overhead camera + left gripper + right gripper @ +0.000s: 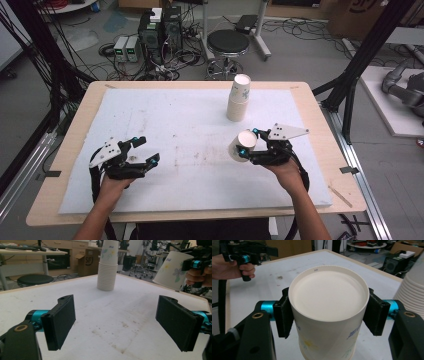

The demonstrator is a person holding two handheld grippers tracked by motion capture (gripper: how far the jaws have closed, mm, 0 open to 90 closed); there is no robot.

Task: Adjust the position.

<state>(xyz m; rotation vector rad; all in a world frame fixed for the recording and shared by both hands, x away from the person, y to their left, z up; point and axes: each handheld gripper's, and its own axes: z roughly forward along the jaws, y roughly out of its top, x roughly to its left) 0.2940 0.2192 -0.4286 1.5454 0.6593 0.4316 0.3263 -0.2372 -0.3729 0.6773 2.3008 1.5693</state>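
A white paper cup (242, 144) with a flower print is tilted above the white mat (190, 125), and my right gripper (248, 142) is shut on it. In the right gripper view the cup's base (329, 296) faces the camera, with a pad (284, 315) pressed on each side. A stack of paper cups (238, 98) stands upside down at the back of the mat, just beyond the held cup. My left gripper (149, 149) hovers low at the front left, open and holding nothing. Its view looks between the wide-apart pads (61, 320) to the stack (108, 265) and the held cup (172, 270).
The mat lies on a wooden table (75, 135). Behind the table, a black stool (228, 42), computer boxes (160, 30) and loose cables sit on the floor. Black frame posts (360, 65) rise at both sides. Bare mat lies between the two grippers.
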